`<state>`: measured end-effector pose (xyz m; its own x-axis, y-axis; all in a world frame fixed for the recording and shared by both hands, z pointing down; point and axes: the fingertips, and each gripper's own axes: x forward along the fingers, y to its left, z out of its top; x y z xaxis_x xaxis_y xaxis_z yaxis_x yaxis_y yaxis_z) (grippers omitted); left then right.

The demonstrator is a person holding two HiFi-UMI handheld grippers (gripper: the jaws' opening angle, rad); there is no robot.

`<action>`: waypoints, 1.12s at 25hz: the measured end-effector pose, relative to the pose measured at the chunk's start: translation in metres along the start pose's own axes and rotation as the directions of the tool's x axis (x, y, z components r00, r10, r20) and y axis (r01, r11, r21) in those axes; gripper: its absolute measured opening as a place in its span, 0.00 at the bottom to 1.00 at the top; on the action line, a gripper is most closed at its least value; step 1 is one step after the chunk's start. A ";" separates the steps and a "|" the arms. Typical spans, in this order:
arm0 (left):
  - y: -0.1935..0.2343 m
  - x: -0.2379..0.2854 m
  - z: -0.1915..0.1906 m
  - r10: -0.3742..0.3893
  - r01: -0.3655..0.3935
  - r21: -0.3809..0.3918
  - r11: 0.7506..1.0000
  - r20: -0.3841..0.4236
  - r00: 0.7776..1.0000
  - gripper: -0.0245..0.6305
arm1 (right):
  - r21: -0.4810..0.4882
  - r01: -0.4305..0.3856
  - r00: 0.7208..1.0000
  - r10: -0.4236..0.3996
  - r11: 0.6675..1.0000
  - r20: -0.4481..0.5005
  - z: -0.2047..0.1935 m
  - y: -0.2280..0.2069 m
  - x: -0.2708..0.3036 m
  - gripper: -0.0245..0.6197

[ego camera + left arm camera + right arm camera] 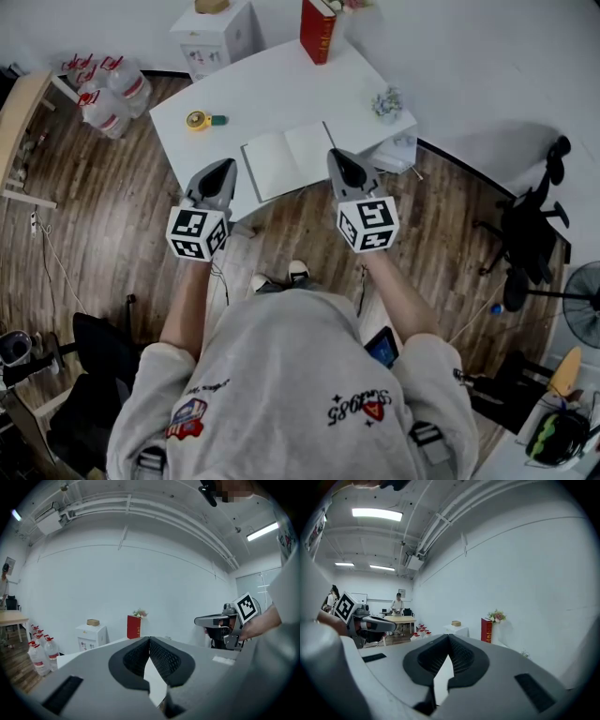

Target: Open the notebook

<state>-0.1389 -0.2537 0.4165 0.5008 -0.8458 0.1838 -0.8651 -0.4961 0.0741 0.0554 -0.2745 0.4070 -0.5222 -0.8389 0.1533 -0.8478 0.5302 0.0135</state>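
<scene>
White worktop point(272, 94): notebook point(286, 159) lies open, flat, between both tool tips. Left tool point(228, 165) and right tool point(336, 155) closed, empty, seemingly raised above it. Judged done; draw clear without brushing pages.

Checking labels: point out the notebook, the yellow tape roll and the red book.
notebook point(272, 166): head view, on the left open page.
yellow tape roll point(191, 120): head view, on its yellow ring.
red book point(317, 33): head view, on the red cover.

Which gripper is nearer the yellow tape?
Left. The left gripper is just below the tape in the head view; the right gripper is past the notebook.
</scene>
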 end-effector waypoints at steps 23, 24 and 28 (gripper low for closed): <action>-0.002 -0.022 -0.016 -0.005 0.005 -0.022 1.000 0.009 1.000 0.04 | -0.002 0.017 1.000 -0.017 1.000 0.006 -0.010 0.029 -0.014 0.04; -0.003 -0.023 -0.017 -0.007 0.008 -0.022 1.000 0.009 1.000 0.04 | -0.002 0.018 1.000 -0.018 1.000 0.004 -0.010 0.030 -0.016 0.04; -0.006 -0.025 -0.019 -0.016 0.016 -0.026 1.000 0.005 1.000 0.04 | 0.001 0.026 1.000 -0.026 1.000 -0.001 -0.012 0.033 -0.020 0.04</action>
<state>-0.1472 -0.2259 0.4302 0.5149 -0.8387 0.1774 -0.8572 -0.5046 0.1024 0.0395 -0.2386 0.4165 -0.5001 -0.8522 0.1534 -0.8610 0.5083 0.0168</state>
